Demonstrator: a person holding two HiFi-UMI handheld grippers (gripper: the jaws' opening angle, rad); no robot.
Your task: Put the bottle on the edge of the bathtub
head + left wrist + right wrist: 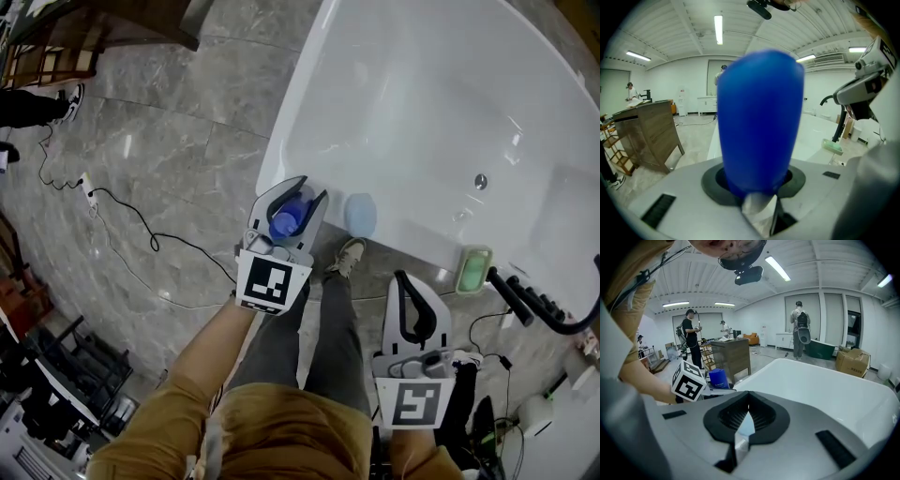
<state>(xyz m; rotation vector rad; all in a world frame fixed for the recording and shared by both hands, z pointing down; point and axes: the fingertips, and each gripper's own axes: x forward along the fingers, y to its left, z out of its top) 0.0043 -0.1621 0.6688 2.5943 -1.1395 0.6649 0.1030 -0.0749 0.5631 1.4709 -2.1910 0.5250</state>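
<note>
My left gripper (302, 191) is shut on a blue bottle (289, 217), held in the air just off the near left corner of the white bathtub (281, 150). In the left gripper view the bottle (759, 122) fills the middle and rises from between the jaws, with the tub's rim (813, 136) behind it. My right gripper (406, 281) hangs lower right, over the floor near the tub's front wall; its jaws are shut with nothing between them (743, 423). From the right gripper view, the bottle (718, 378) and the left gripper's marker cube (689, 380) appear to the left of the tub (811, 380).
A green soap dish (473, 270) lies by the tub's front right. A pale blue round patch (360, 214) shows on the tub's front wall. My shoe (347, 255) stands on the marble floor, and a black cable (141, 225) runs at left. A wooden cabinet (651, 133) and people stand farther off.
</note>
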